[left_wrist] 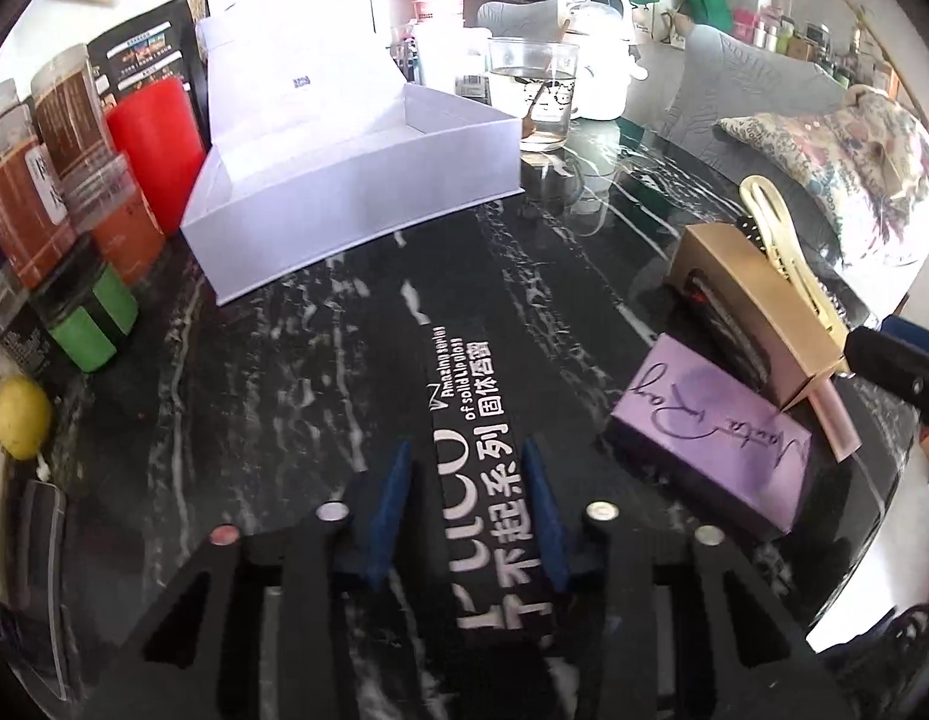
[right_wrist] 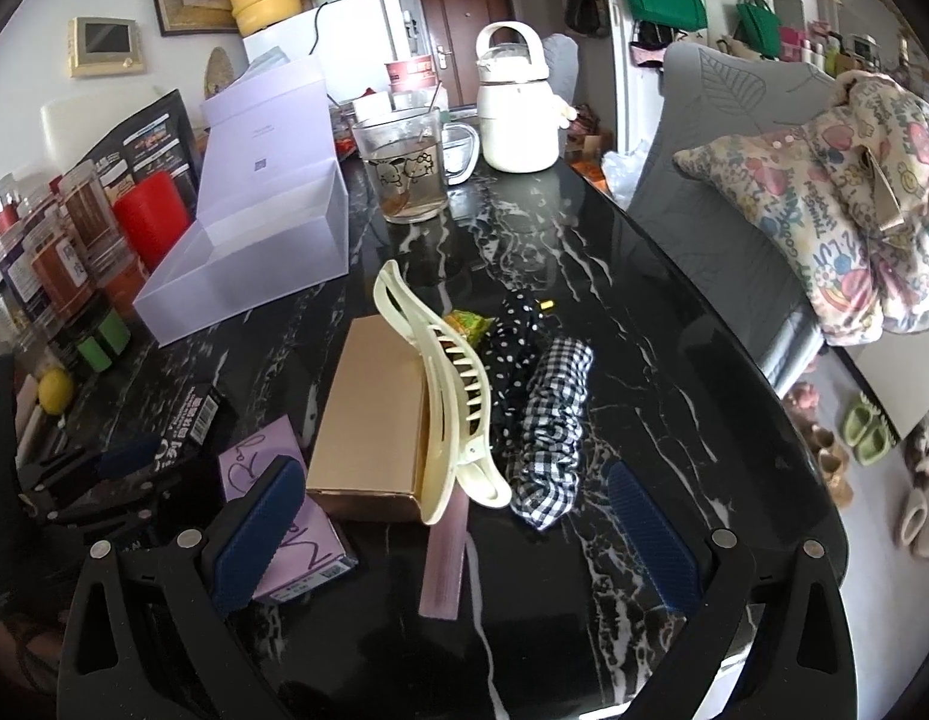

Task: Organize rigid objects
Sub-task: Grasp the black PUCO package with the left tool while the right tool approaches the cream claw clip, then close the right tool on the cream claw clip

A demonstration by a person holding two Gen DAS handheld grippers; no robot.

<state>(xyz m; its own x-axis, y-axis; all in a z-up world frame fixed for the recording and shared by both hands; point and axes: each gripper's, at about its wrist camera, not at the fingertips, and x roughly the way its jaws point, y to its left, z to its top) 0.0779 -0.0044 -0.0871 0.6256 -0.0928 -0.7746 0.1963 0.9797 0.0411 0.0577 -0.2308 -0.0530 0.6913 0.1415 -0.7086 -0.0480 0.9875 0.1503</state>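
a: what stands at the far left of the desk [left_wrist: 320, 372]?

b: jars with brown and orange contents [left_wrist: 20, 198], a red cylinder [left_wrist: 155, 144], a green and black jar [left_wrist: 89, 324] and a yellow lemon [left_wrist: 21, 417]. just right of them is the open white box [left_wrist: 356, 180], its lid upright at the back, nothing inside that i can see.

a: and the left gripper [left_wrist: 467, 501]?

b: its jaws are narrow and the blue pads press on both long sides of the black carton with white print [left_wrist: 470, 438], which lies flat on the desk, in front of the white box and well apart from it.

a: what is right of it?

b: a purple box with handwriting [left_wrist: 713, 429], then a tan cardboard box [right_wrist: 377, 414] touching it. a cream hair claw [right_wrist: 446, 384] leans on the tan box, with a pink strip [right_wrist: 446, 564] under it. beside the claw lie a dotted scrunchie [right_wrist: 515, 330] and a checked scrunchie [right_wrist: 548, 426].

a: the right gripper [right_wrist: 452, 534]?

b: its jaws stand wide open and hold nothing. the left pad is over the purple box, the right pad beside the checked scrunchie.
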